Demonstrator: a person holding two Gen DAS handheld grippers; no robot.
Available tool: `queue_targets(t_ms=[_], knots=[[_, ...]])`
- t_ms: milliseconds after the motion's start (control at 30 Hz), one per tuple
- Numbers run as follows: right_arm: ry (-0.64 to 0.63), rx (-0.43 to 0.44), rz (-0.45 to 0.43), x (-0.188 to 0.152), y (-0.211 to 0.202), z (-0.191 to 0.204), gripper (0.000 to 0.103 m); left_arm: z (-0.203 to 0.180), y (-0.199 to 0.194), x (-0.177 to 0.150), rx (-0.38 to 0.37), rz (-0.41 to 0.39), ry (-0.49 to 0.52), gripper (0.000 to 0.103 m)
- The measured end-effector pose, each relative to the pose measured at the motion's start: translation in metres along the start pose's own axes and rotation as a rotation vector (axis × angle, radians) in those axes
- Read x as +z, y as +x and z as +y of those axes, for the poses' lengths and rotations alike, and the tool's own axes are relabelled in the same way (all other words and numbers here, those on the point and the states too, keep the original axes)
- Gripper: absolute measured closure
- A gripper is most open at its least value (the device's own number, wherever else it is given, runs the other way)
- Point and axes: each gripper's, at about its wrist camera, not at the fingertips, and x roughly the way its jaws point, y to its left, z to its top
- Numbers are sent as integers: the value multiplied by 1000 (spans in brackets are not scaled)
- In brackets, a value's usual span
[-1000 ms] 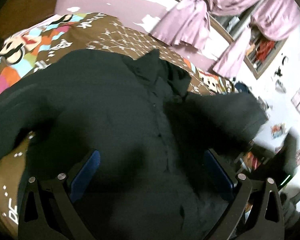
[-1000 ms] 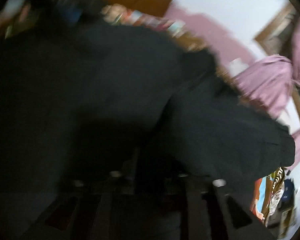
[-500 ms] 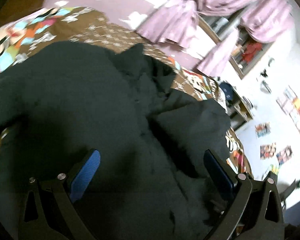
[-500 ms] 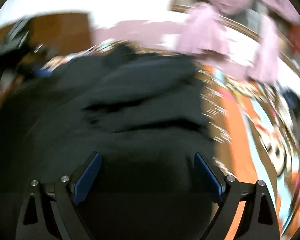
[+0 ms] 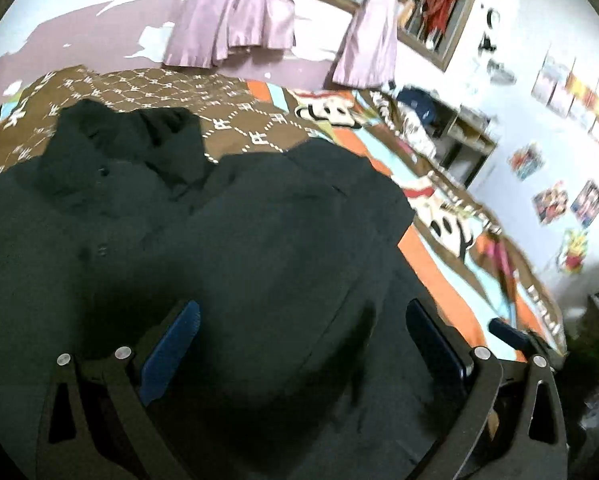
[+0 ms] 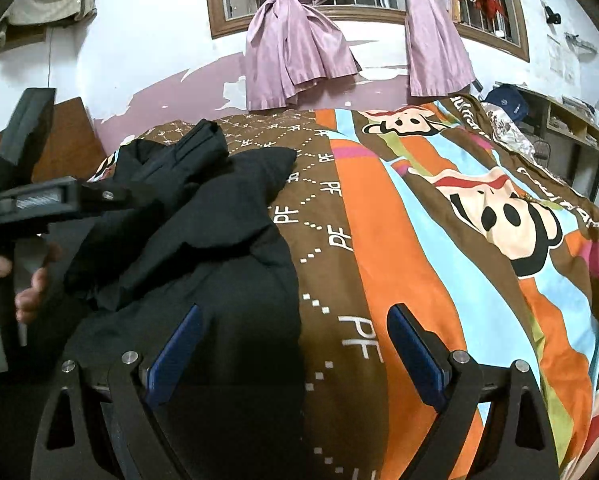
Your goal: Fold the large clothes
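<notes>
black button-up shirt (image 5: 227,240) sleeve folded in on cartoon bedspread (image 6: 419,240), left gripper (image 5: 303,340) wide and empty, right gripper (image 6: 295,344) just spread wide, empty

The black shirt (image 5: 227,248) was matt woven cloth, soft and creased, with small plain buttons down its front. Under it the bedspread (image 6: 439,264) was smooth printed cotton-like cloth, flat in finish. The curtains (image 6: 295,52) were a lilac fabric with a faint sheen. The window frame (image 6: 219,20) looked like varnished wood. The wall (image 6: 159,40) had chalky, flaking paint. Each gripper, left (image 5: 301,344) and right (image 6: 295,344), was matt black plastic with dull blue pads (image 6: 175,356) and bright metal screw heads.
</notes>
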Motion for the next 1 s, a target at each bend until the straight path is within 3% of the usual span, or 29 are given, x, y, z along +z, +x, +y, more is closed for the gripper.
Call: queue_targets(t_ms=[133, 200, 367, 433, 567, 733, 800, 867, 1000], knots=[[36, -15, -4, -1, 4, -9, 10, -15, 23, -2, 109, -9, 77, 5], [53, -36, -11, -1, 4, -12, 10, -12, 31, -5, 154, -15, 73, 22], [47, -51, -54, 8, -2, -4, 10, 8, 23, -5, 171, -52, -2, 84], [29, -38, -82, 16, -3, 6, 10, 17, 5, -5, 179, -107, -37, 89], [-25, 17, -109, 40, 2, 37, 10, 50, -45, -14, 158, -228, -178, 90], [-145, 103, -36, 72, 38, 102, 8, 95, -99, -38, 180, -267, -344, 89], [-181, 140, -3, 76, 54, 126, 8, 119, -114, -55, 211, -237, -432, 83], [-210, 171, 26, 77, 70, 152, 8, 141, -126, -70, 249, -203, -508, 68], [-251, 236, 107, 68, 107, 201, 8, 184, -152, -107, 308, -173, -665, 49]])
